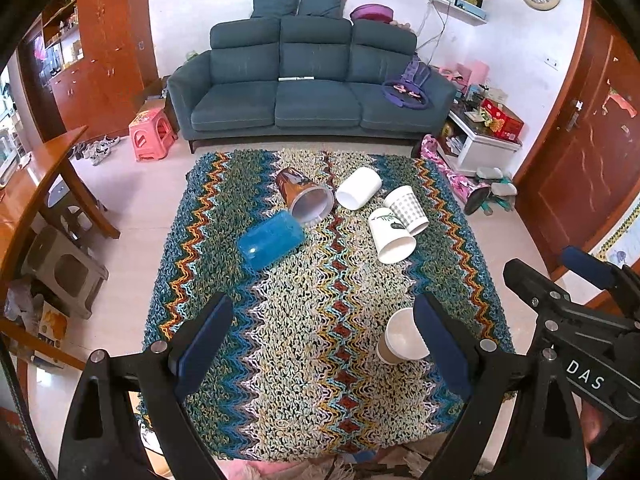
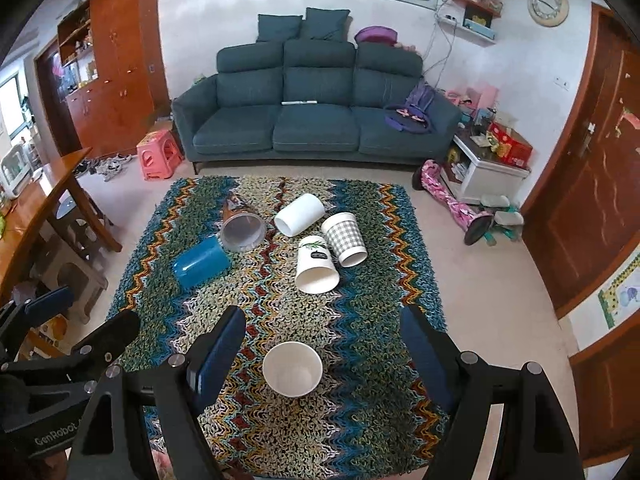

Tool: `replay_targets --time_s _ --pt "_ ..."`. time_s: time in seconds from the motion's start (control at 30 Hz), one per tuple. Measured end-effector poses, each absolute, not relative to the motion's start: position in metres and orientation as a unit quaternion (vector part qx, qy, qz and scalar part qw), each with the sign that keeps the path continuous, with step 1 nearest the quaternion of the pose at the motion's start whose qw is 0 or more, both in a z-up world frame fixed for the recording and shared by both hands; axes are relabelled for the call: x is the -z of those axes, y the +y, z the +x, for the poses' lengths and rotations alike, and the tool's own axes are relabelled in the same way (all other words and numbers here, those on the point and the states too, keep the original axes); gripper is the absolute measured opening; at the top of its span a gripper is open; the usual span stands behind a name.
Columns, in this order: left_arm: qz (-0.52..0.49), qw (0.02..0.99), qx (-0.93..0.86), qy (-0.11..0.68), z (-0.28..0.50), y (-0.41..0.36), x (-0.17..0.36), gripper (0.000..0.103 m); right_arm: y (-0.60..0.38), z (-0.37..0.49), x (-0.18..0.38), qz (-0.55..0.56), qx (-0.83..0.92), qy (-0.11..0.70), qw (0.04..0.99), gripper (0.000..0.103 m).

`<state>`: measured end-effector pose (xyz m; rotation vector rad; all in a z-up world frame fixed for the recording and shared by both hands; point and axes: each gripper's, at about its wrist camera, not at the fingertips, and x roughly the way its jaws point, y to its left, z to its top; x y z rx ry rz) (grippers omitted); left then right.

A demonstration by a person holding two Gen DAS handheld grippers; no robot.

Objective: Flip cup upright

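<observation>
Standing upright already near the front of the patterned rug (image 2: 360, 420), one paper cup (image 2: 292, 368) shows its open mouth, just ahead of the right gripper (image 2: 326, 356), whose jaws are wide apart and hold nothing. The left gripper (image 1: 322, 344) is also wide apart and empty; this cup sits just beside its right finger.

Farther on, five cups lie on their sides: a blue cup (image 2: 201, 263), a brown cup (image 2: 241, 224), a plain white cup (image 2: 300, 214), a checked cup (image 2: 345, 239) and a leaf-printed cup (image 2: 316, 265). The last two touch each other. So I count six cups, one upright and five still to flip.

The paper ones are probably very light and thin, so a hard squeeze may crush the wall; I would take the body near the rim, gently. The blue one looks like stiffer plastic, maybe slippery. The shaggy rug may let a cup tip again.

Behind all stands one sofa (image 2: 316, 120).
</observation>
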<state>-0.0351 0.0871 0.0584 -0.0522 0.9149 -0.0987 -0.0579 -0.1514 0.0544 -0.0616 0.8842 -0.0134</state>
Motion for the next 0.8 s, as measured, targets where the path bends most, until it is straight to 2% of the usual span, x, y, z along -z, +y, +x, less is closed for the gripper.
replay_targets --time_s 0.8 --pt "-0.052 0.885 0.049 0.46 -0.0254 0.0906 -0.053 0.093 -0.1488 -0.0525 -0.0596 -0.022 0.026 0.431 0.902 0.08"
